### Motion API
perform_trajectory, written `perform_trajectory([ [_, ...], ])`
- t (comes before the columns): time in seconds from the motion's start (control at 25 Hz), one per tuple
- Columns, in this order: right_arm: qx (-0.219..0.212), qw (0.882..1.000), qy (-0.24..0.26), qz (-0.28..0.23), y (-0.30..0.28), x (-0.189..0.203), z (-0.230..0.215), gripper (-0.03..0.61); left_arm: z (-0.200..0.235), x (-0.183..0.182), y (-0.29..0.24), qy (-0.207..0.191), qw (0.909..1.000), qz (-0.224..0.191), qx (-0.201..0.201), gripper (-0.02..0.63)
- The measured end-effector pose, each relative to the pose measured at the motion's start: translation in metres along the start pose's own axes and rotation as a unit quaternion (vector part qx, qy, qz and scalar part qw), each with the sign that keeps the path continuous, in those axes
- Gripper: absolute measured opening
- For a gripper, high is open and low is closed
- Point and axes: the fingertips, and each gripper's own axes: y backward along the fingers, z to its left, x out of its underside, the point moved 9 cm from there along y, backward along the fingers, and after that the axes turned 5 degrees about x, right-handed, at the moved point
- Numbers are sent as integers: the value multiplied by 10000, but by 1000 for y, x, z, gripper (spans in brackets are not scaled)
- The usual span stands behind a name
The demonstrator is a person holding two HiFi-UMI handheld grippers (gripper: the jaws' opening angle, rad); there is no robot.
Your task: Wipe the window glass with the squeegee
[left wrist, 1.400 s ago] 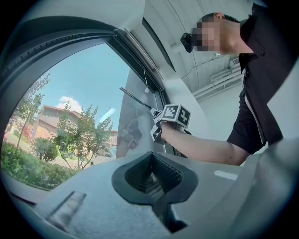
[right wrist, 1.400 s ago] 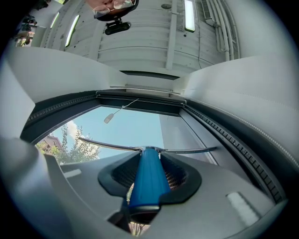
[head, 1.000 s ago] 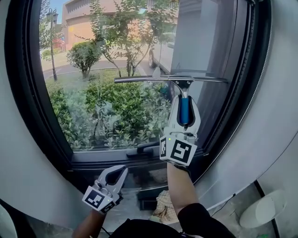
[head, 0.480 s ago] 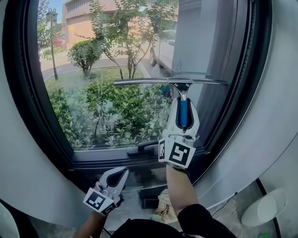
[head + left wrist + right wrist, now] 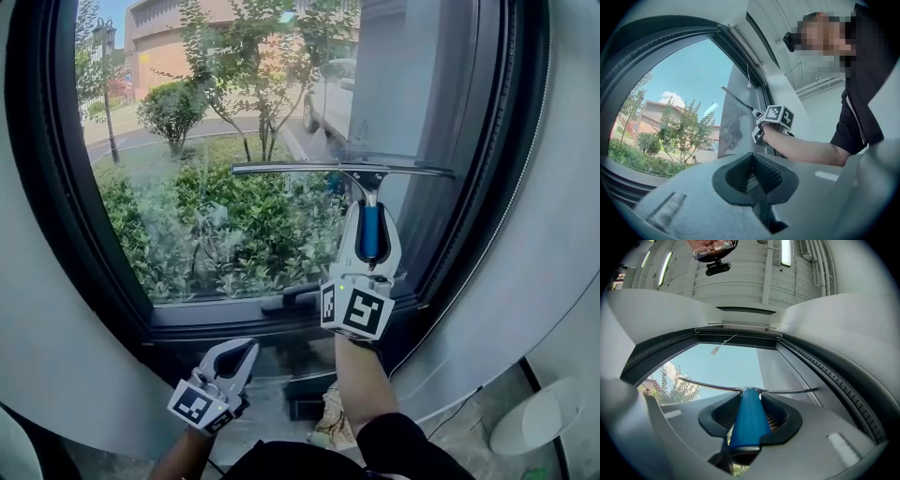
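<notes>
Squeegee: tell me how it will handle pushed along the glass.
Probably stiff: the squeegee shows a straight, thin blade. Likely light, held by its blue handle alone in the right tongs. The wide blade may twist in that narrow grip against the window glass.

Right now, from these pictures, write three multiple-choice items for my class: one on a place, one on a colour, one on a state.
1. Where is the squeegee blade? A on the floor; B against the window glass; C on the sill.
2. What colour is the handle? A red; B yellow; C blue.
3. What does the left gripper hold? A nothing; B a cloth; C the squeegee.
Answers: 1 B, it lies level across the pane; 2 C, blue shows in the right gripper; 3 A, its jaws are together, empty.
</notes>
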Motion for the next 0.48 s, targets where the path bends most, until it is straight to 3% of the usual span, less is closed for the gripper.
perform_trajectory([
  [0.48,43,10000,-17,62,6,4,0,135,3,0,-1,40,10000,30,56,0],
])
